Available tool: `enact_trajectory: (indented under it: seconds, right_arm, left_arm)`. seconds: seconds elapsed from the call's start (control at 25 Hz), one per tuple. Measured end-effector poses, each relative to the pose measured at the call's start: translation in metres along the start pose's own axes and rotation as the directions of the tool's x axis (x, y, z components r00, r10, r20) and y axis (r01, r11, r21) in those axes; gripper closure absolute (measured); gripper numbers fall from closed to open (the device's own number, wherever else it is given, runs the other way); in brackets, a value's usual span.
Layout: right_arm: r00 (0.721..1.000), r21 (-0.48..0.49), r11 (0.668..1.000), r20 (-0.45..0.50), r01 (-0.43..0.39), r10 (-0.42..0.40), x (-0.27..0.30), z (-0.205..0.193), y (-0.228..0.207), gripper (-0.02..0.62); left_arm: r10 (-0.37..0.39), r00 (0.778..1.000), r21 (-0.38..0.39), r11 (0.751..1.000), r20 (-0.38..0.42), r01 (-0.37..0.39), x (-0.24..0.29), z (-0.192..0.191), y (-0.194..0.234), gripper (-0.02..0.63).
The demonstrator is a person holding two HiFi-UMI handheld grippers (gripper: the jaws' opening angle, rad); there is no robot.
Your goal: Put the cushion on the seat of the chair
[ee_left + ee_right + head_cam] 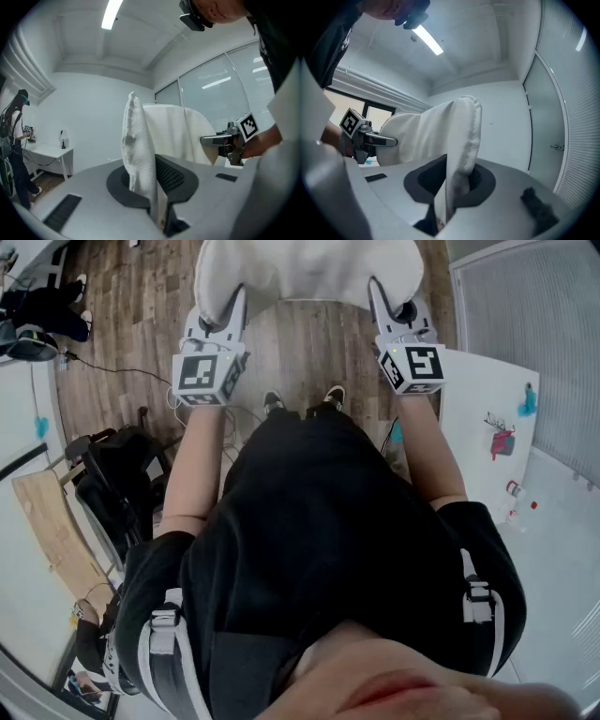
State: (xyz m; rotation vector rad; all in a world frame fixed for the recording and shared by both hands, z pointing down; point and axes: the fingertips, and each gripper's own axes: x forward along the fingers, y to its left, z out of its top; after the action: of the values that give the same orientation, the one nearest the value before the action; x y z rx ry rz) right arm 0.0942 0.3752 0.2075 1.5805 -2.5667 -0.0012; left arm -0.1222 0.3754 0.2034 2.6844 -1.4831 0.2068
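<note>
A white fluffy cushion (309, 268) hangs in the air ahead of me over the wooden floor. My left gripper (236, 304) is shut on its near left edge and my right gripper (378, 298) on its near right edge. The left gripper view shows the cushion's fabric (138, 145) pinched upright between the jaws of that gripper (157, 187), with the right gripper (220, 139) across from it. In the right gripper view the cushion (459, 140) stands folded in the jaws of the right gripper (450, 197). A black chair (112, 484) stands low at my left.
A white table (487, 399) at my right carries a red item (502, 442) and a teal one (528, 401). A wooden board (52, 521) lies at the left. Another person (16, 140) stands by a white desk (47, 152). Glass walls close the right side.
</note>
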Motion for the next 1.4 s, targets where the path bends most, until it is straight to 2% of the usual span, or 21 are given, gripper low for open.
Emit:
enact_trajectory:
  seconds: [0.44, 0.76, 1.08, 1.4]
  right_arm:
    - [0.999, 0.023, 0.999, -0.014, -0.03, 0.03, 0.004, -0.009, -0.011, 0.54]
    - [0.997, 0.054, 0.996, -0.004, -0.076, 0.077, -0.011, -0.018, -0.049, 0.54]
    - [0.993, 0.056, 0.991, 0.008, -0.122, 0.122, -0.012, -0.023, -0.068, 0.54]
    - [0.993, 0.076, 0.99, -0.008, -0.118, 0.119, 0.022, -0.028, -0.071, 0.54]
  left_arm:
    - [0.023, 1.0, -0.005, 1.0, -0.013, -0.023, 0.008, -0.002, -0.006, 0.554]
    - [0.055, 0.998, 0.008, 0.998, -0.025, -0.055, 0.028, 0.0, -0.04, 0.554]
    - [0.097, 0.995, 0.007, 0.995, -0.035, -0.097, 0.039, 0.001, -0.054, 0.554]
    - [0.079, 0.996, 0.006, 0.997, -0.036, -0.078, 0.061, -0.005, -0.026, 0.554]
